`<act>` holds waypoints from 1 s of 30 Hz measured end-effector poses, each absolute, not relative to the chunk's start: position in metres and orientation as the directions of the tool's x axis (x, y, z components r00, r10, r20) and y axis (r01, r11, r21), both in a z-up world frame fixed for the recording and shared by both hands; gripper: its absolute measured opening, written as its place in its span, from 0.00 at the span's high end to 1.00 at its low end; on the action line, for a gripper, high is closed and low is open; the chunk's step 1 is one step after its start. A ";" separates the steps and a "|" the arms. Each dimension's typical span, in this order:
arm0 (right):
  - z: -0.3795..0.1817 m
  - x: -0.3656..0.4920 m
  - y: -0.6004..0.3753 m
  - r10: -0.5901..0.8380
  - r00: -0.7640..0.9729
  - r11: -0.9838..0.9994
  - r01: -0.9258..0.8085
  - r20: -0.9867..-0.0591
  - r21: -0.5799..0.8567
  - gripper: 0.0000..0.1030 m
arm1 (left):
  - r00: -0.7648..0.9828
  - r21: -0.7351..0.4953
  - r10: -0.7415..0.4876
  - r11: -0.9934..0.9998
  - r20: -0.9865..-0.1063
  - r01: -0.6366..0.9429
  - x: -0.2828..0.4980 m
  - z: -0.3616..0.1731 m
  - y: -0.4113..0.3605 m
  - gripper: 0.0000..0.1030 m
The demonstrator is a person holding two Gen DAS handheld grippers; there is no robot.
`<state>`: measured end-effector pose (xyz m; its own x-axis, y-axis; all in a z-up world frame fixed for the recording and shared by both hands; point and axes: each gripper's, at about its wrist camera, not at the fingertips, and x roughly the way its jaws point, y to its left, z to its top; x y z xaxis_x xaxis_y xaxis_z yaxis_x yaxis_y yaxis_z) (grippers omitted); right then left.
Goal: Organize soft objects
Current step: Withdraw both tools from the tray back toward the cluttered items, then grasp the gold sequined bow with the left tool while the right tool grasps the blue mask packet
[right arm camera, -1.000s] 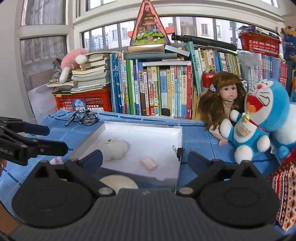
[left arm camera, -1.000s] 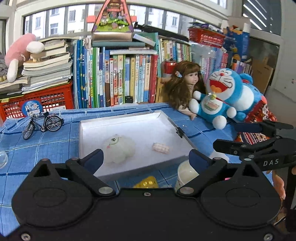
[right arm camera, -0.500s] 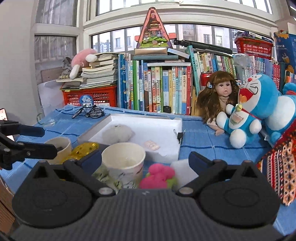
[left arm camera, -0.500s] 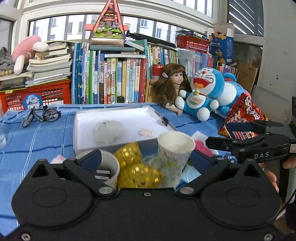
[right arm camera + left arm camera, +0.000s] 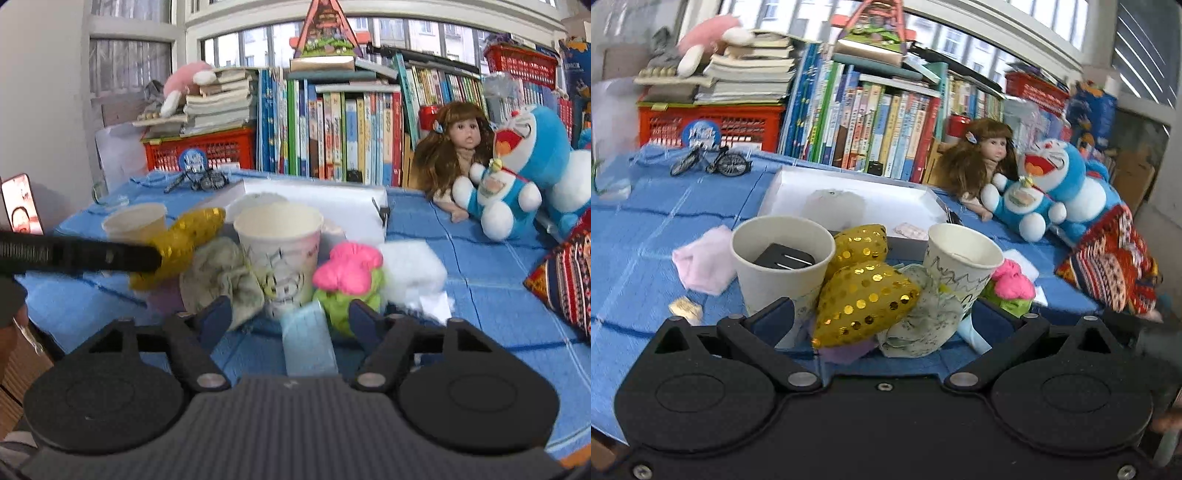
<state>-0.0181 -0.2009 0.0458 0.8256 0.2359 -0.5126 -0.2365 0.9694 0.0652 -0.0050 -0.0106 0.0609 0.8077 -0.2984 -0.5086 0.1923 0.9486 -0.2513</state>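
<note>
**Two black handheld grippers, up close**

The left gripper [image 5: 882, 317] shows a glossy black body, two round raised discs, silver pivot screws and dark blue pads on its jaws. The right gripper [image 5: 290, 314] is matte, its centre ribbed with fine grooves, with the same twin discs, silver screws and blue pads. Each has angular black linkage arms.
</note>
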 end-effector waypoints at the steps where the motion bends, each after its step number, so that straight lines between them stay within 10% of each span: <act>1: 0.043 -0.019 -0.201 0.233 0.822 0.970 -0.234 -0.519 0.064 0.28 | 0.807 -0.267 -0.300 0.946 -0.508 0.184 -0.003 0.060 -0.011 0.01; 20: 0.017 -0.013 -0.187 0.199 0.823 0.970 -0.245 -0.532 -0.015 0.35 | 0.818 -0.336 -0.224 0.941 -0.530 0.040 0.016 0.040 -0.031 0.03; 30: 0.010 -0.008 -0.184 0.172 0.825 0.973 -0.229 -0.539 -0.040 0.44 | 0.826 -0.422 -0.190 0.904 -0.530 -0.063 0.023 0.031 -0.020 0.28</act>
